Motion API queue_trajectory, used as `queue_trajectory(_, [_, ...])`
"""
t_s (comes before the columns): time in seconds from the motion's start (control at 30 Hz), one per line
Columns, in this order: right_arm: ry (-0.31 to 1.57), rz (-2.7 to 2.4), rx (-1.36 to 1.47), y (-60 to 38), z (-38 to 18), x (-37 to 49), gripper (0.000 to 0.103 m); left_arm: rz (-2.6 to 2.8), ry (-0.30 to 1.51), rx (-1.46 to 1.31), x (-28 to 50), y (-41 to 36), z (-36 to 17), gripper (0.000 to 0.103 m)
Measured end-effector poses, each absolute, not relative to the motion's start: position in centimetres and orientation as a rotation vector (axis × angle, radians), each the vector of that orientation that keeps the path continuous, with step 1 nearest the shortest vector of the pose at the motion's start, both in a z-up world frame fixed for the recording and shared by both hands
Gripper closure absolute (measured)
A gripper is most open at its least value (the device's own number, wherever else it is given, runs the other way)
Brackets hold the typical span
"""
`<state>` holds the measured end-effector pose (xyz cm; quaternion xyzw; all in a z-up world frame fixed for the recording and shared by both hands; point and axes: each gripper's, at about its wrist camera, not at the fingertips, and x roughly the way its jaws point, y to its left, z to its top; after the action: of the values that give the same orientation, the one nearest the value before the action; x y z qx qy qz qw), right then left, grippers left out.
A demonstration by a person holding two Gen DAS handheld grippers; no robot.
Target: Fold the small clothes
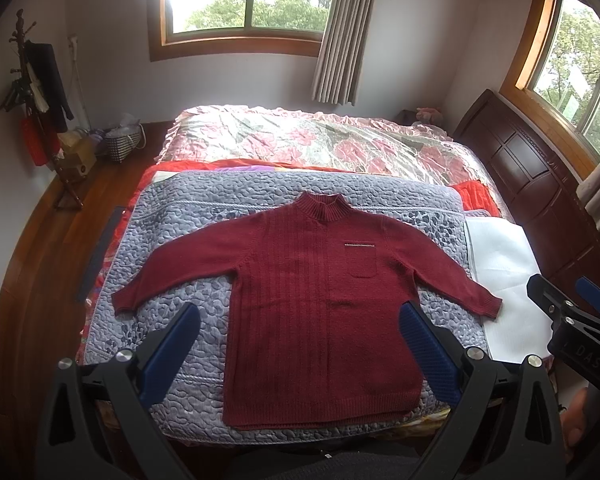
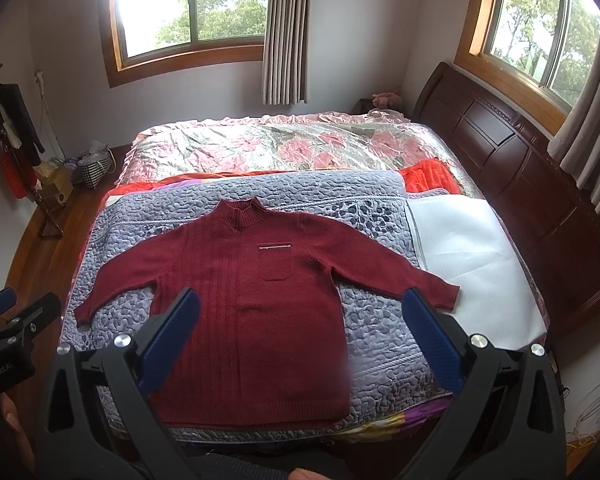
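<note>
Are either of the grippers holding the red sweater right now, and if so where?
No. Both the left hand-held gripper and right hand-held gripper are open above the sweater, which lies flat on the quilt.

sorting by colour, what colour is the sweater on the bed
Dark red sweater, clearest in the left wrist view.

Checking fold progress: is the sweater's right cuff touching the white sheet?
Touching. In the right wrist view the sweater cuff lies over the white sheet's edge, no quilt showing between them.
</note>
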<state>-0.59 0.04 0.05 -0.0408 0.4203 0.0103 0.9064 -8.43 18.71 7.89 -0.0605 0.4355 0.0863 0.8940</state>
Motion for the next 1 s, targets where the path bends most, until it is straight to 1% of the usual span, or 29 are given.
queue_trajectory(1.0, [0.860, 0.020, -0.078, -0.28, 0.15, -0.52, 0.003, 0.190, 0.893, -0.124, -8.59, 18.48, 8.49, 0.004])
